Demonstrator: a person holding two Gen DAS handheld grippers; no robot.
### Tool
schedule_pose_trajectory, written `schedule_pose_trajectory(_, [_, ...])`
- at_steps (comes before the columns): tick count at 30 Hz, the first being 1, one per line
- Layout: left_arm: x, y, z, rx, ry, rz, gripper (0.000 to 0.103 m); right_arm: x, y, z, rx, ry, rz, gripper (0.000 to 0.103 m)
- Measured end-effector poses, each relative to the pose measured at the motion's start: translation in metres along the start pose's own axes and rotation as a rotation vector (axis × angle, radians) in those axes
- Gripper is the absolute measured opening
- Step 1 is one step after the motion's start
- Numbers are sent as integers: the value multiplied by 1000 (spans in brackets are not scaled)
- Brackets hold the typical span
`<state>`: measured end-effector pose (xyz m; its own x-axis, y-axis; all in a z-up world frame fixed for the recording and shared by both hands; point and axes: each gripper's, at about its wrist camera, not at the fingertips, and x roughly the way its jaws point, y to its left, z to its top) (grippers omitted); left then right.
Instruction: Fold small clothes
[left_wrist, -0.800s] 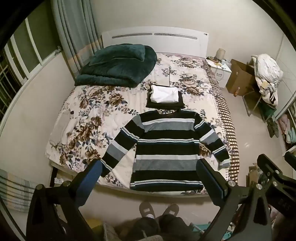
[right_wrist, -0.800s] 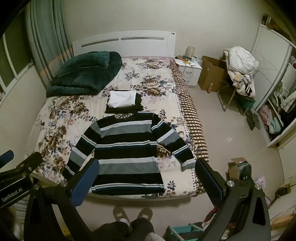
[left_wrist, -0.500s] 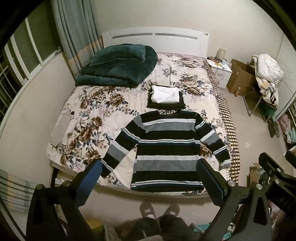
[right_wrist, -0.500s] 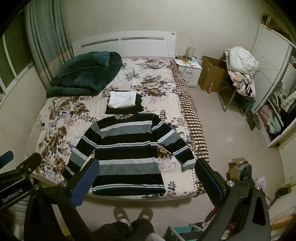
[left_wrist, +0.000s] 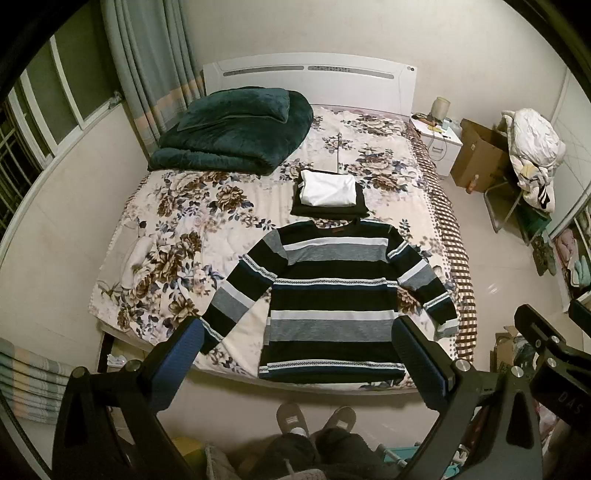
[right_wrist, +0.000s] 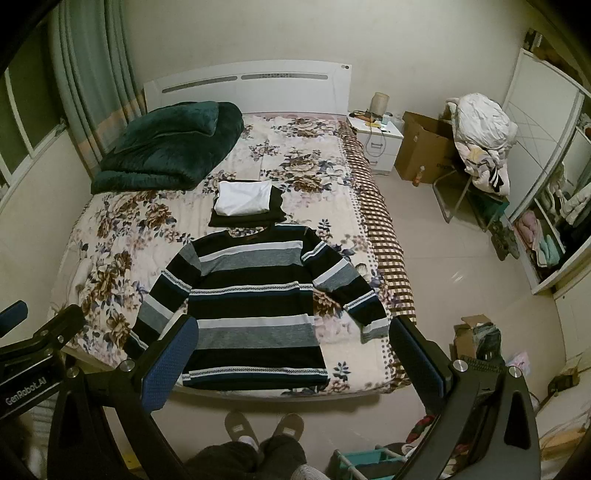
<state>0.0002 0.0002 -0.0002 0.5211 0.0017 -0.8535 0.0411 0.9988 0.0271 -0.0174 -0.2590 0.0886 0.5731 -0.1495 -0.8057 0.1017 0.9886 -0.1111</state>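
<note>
A black, grey and white striped sweater (left_wrist: 332, 295) lies flat, face up, sleeves spread, at the near end of the floral bed (left_wrist: 177, 236); it also shows in the right wrist view (right_wrist: 255, 295). Beyond its collar sits a stack of folded clothes, white on black (left_wrist: 328, 197) (right_wrist: 245, 203). My left gripper (left_wrist: 299, 358) is open and empty, held high above the bed's foot edge. My right gripper (right_wrist: 293, 354) is open and empty too, at the same height, to the right of the left one.
A dark green folded blanket (left_wrist: 236, 129) lies at the bed's head on the left. A nightstand (right_wrist: 375, 144), a cardboard box (right_wrist: 424, 151) and a chair piled with laundry (right_wrist: 480, 136) stand to the right. The person's slippered feet (left_wrist: 316, 421) are at the bed's foot.
Both grippers have drifted slightly; the view has shifted a little toward the bed. The sweater and stack have not moved.
</note>
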Motion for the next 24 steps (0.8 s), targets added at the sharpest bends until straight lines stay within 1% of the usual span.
schedule_pose_trajectory(24, [0, 0, 0, -2, -2, -5, 103, 2, -2, 2, 1, 2, -2, 103])
